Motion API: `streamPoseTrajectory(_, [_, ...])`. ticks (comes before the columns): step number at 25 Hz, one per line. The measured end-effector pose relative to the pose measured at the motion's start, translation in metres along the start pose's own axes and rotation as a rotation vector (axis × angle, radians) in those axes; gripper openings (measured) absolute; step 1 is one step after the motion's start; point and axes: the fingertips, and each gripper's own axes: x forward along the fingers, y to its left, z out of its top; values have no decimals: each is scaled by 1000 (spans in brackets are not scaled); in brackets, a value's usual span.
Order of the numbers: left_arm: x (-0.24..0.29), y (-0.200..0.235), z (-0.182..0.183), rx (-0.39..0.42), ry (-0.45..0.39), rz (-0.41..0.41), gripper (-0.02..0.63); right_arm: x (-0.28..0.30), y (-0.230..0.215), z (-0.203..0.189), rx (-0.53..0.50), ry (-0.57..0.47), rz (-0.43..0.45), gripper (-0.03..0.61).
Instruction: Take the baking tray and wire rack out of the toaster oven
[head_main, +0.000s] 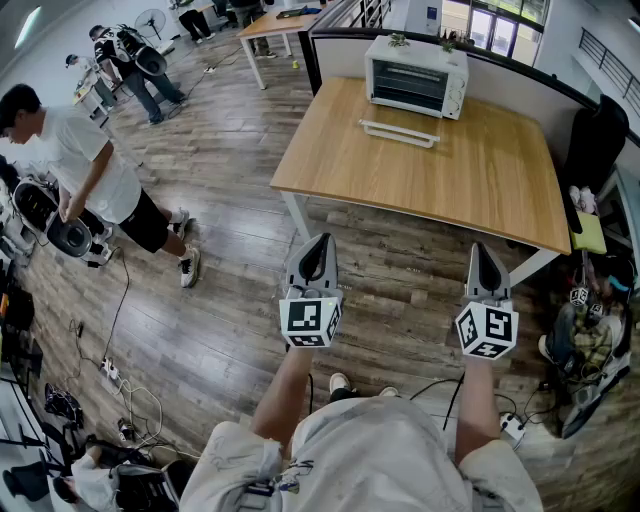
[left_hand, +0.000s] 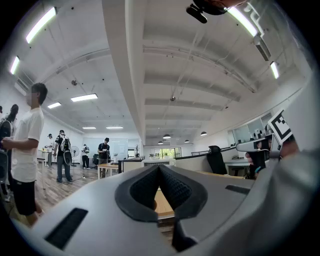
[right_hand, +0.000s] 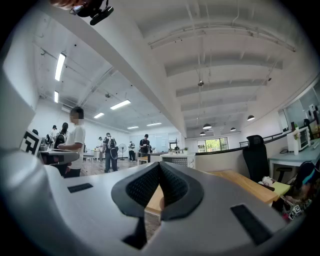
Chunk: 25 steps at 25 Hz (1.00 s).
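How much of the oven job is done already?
Nothing looks done yet. The white toaster oven stands far back on the wooden table. Nothing is in hand: left gripper and right gripper are shut, empty, short of the table. Left to do: take out tray and rack.

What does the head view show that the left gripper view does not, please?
Only the head view shows the white bar-shaped object lying on the tabletop and the dark cables across the wooden floor. Only the left gripper view shows the white ceiling with long strip lights, and the left gripper's dark ribbed pads shut together on nothing. Both show the light wooden table, the person in a white T-shirt and the black office chair.
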Motion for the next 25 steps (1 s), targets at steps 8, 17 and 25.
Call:
streamPoseTrajectory(8, [-14,17,-1,-12,12,17,15,2,22,-2,-5,12,20,19])
streamPoseTrajectory(17, [-28,49,-9,-11,27,42,15,14,53,-9,15,18,40,20])
streamPoseTrajectory(25, [-46,107,-13,0,19,96,17,42,102,-16,13,21,77,20])
